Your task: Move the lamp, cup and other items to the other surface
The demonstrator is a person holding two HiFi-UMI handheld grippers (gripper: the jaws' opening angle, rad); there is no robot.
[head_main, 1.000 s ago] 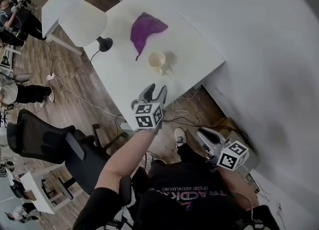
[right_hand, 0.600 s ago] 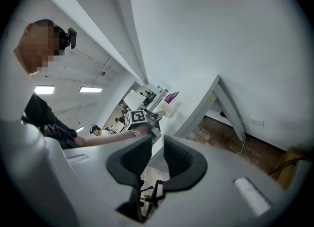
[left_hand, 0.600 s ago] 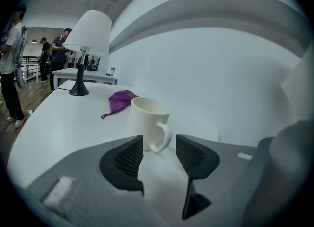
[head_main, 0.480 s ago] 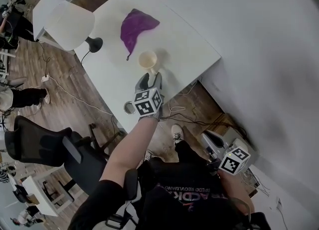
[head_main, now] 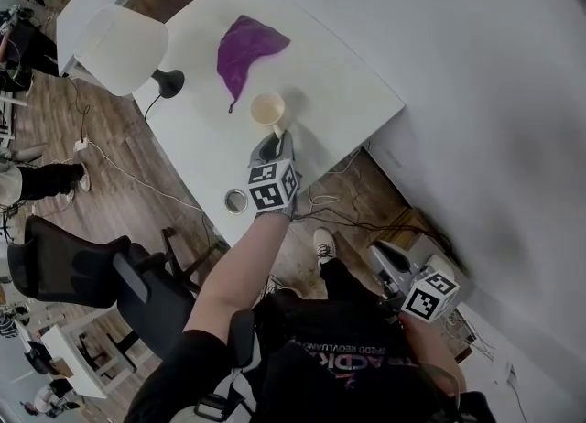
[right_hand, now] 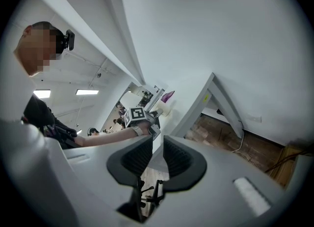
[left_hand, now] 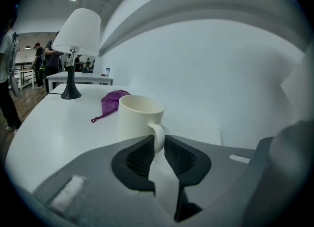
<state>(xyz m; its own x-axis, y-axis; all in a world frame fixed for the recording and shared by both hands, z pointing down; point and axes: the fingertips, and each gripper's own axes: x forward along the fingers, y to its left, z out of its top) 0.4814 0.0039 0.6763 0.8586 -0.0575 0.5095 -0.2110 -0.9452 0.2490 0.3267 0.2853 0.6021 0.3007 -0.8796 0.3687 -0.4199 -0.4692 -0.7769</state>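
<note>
Cup (head_main: 266,108) handle clamped in just-closing left hand-held gripper (head_main: 274,144), cloth (head_main: 247,44) and lamp (head_main: 122,37) beyond, right hand-held gripper (head_main: 379,252) ajar, empty

The white table (head_main: 348,82) carries a lamp (head_main: 121,37), a purple cloth (head_main: 243,46), a cup (head_main: 267,108) and a small round tin (head_main: 236,200).

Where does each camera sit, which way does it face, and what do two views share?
Head view: on the head, steeply down onto white table, torso, left hand-held gripper, right hand-held gripper.
Left gripper view: rides the left hand-held gripper, faces across the table; jaws have just been closing on the cup handle.
Right gripper view: rides the right hand-held gripper, faces the person's left arm and head; jaws empty.
Shared: head and left gripper views both show cup, lamp, purple cloth.
</note>
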